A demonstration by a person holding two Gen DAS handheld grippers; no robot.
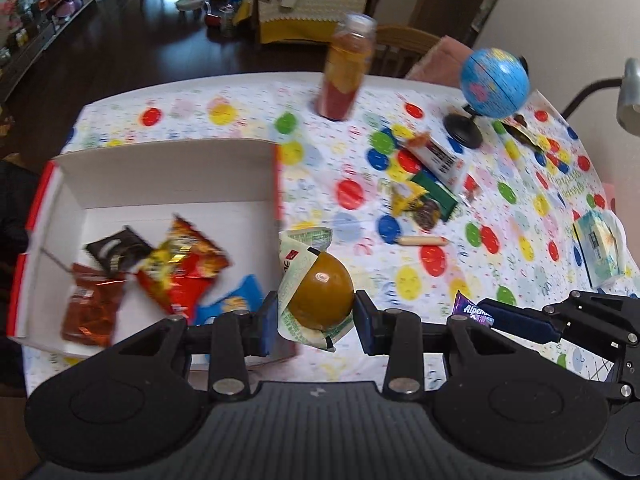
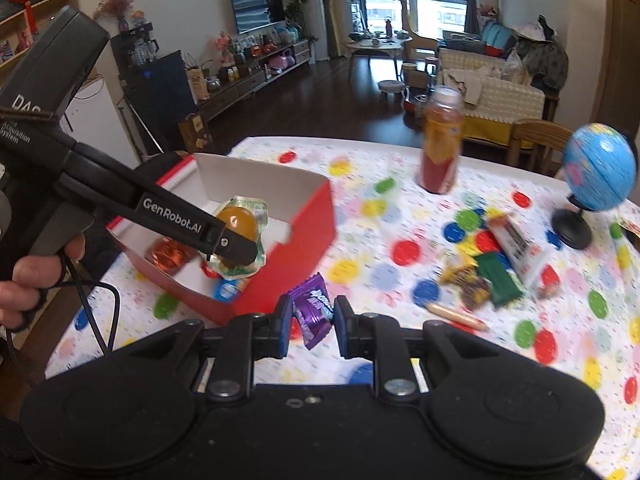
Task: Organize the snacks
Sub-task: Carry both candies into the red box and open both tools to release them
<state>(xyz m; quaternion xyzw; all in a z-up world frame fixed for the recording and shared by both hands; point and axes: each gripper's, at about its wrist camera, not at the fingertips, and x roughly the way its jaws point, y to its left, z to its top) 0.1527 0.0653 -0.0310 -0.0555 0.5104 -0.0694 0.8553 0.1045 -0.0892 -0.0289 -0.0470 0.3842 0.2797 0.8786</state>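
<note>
My left gripper (image 1: 316,314) is shut on an amber jelly cup (image 1: 320,295) with a green-white lid, held at the right edge of the red-and-white box (image 1: 160,172). The box holds several snack packs, among them a red chip bag (image 1: 184,268). In the right wrist view the left gripper (image 2: 236,246) holds the jelly cup (image 2: 238,224) over the box (image 2: 304,220). My right gripper (image 2: 310,326) is shut on a purple Alpenliebe candy (image 2: 312,312), just right of the box; it also shows in the left wrist view (image 1: 472,312). More snacks (image 1: 428,184) and a sausage stick (image 1: 422,241) lie on the dotted tablecloth.
A juice bottle (image 1: 346,72) stands at the table's far edge. A small globe (image 1: 492,84) stands at the far right, a tissue pack (image 1: 600,248) at the right edge. A lamp (image 1: 628,96) reaches in from the right. A wooden chair (image 2: 540,140) is behind the table.
</note>
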